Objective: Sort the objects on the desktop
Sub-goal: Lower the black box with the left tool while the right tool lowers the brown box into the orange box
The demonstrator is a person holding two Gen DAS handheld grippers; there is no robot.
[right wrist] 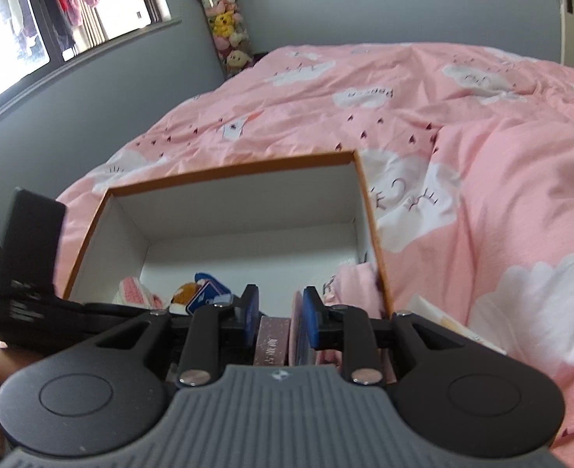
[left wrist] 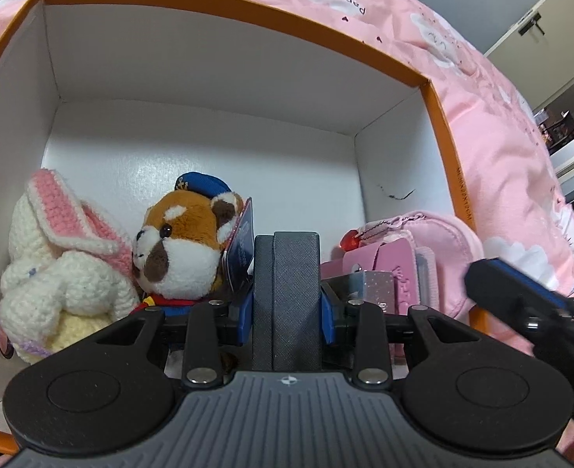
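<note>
The left gripper pinches a dark grey textured case between its blue pads — both pads press flat on the case's narrow sides. The case stands on end, its long axis running straight away from the camera along the fingers and tipped down into the box, with a seam running lengthwise down its face. It hangs over the near part of an orange-rimmed box with white inner walls.

Just left of the case sits a plush red panda in a blue cap, facing left, a blue tag by its ear. Beside it, against the left wall, slumps a crocheted white rabbit with pink-lined ears. On the right lies a pink pouch at the box's right wall, with a glittery pink card in front of it.

The right gripper hovers at the box's near right corner, jaws spread apart and empty — the glittery card lies below the gap, touching neither pad. Its dark tip shows at the right edge of the left wrist view. The box rests on a pink cloud-print duvet.
</note>
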